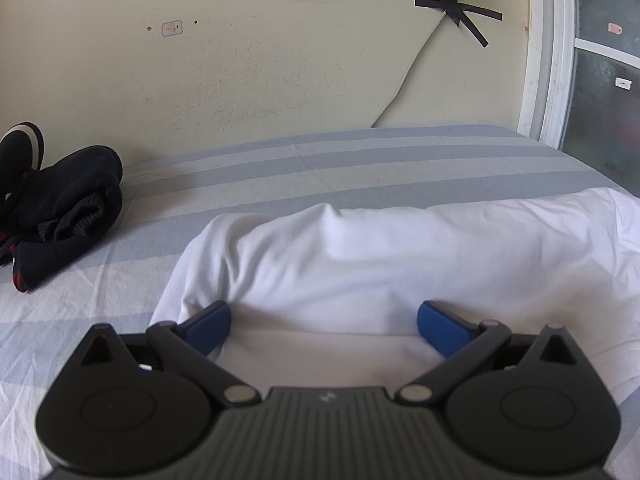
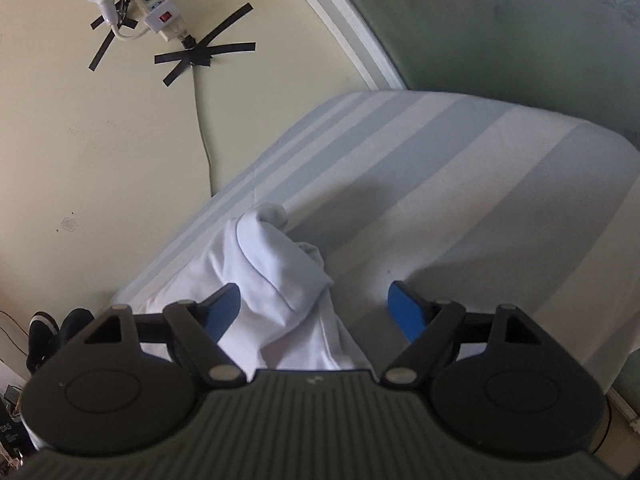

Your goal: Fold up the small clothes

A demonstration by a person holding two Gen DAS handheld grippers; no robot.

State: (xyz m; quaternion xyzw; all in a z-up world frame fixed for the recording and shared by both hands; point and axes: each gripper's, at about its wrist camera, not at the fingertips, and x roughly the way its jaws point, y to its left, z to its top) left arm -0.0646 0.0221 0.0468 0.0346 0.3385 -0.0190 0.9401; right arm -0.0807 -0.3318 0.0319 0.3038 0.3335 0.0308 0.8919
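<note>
White garment: a soft cotton piece, the garment (image 1: 400, 264), lay on the bed (image 1: 360, 160), which serves as landmark for all that follows; it sat toward the near side of the bed, well away from the wall.
Progress: partly done, by my judgement. One side was already turned over onto the body, making a rounded, puffy fold rather than a flat crease.
Left to do: the fold wanted flattening, and the bunched end seen from the right wrist still needed laying out and folding in. No neat packet yet.
Look of the garment: plain white, thin, softly wrinkled; in the right view it (image 2: 276, 280) narrowed to a twisted, knotted-looking tip pointing up the bed toward the wall.
Left gripper (image 1: 324, 320): fingers spread wide, one either side of the garment's near edge, pressing on nothing that I could see.
Right gripper (image 2: 316, 308): fingers released and wide apart; the cloth lay between them but neither pad pinched it.
Dark clothes (image 1: 60, 208): a black heap with a striped cuff, on the bed near the wall, well apart from the garment; it looked unfolded, so more work probably remained.
Risk: the loose roll might spring open if not pressed down.
</note>
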